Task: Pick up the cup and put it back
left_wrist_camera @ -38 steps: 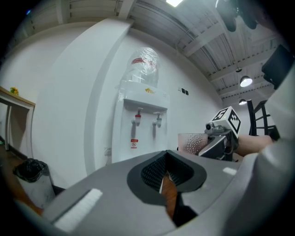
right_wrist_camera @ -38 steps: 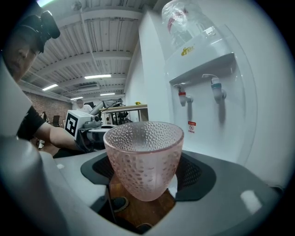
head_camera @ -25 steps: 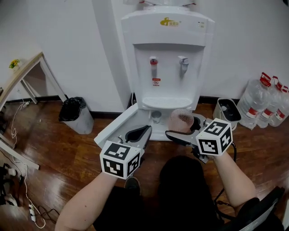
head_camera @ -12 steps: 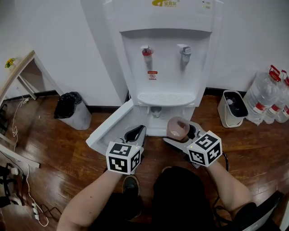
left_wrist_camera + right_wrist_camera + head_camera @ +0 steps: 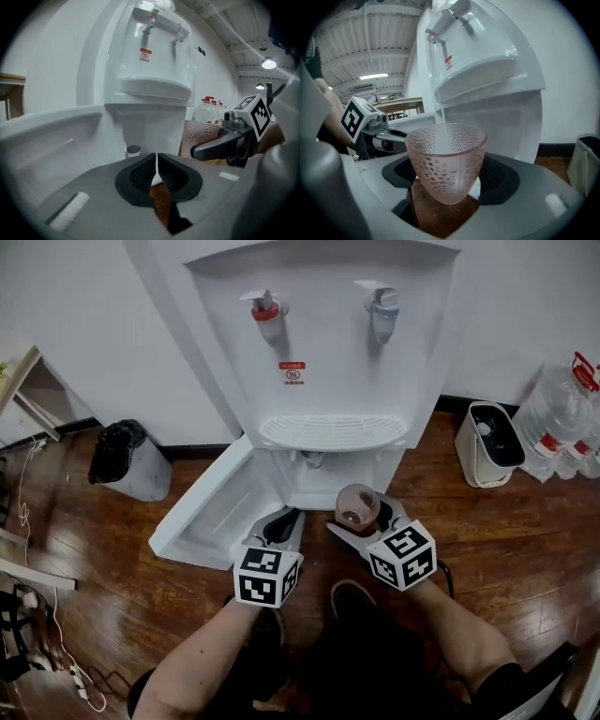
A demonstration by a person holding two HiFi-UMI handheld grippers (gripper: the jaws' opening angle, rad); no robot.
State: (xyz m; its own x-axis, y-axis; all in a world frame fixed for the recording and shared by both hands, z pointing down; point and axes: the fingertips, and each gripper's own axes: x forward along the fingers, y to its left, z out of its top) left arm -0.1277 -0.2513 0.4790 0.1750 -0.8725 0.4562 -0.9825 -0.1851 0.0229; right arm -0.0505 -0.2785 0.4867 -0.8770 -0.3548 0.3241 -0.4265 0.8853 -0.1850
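- The picking up looks done: the cup (image 5: 357, 506) is off any surface and is carried by the right claw (image 5: 366, 519).
- The putting back is, in my judgement, what is left. The cup hangs low in front of the water dispenser (image 5: 328, 352), near its open bottom compartment (image 5: 323, 486), and it rests on nothing yet.
- The right claw is closed on the cup. The two dark pads press its lower part from both sides, and the rim stands above them.
- The cup is upright and looks empty.
- The left claw (image 5: 284, 519) has just been closing. Its pads now meet at the tips and nothing is between them.
- The left claw is just beside the cup, on its left, but it does not touch it.
- The door (image 5: 211, 512) of the compartment lies open to the left.
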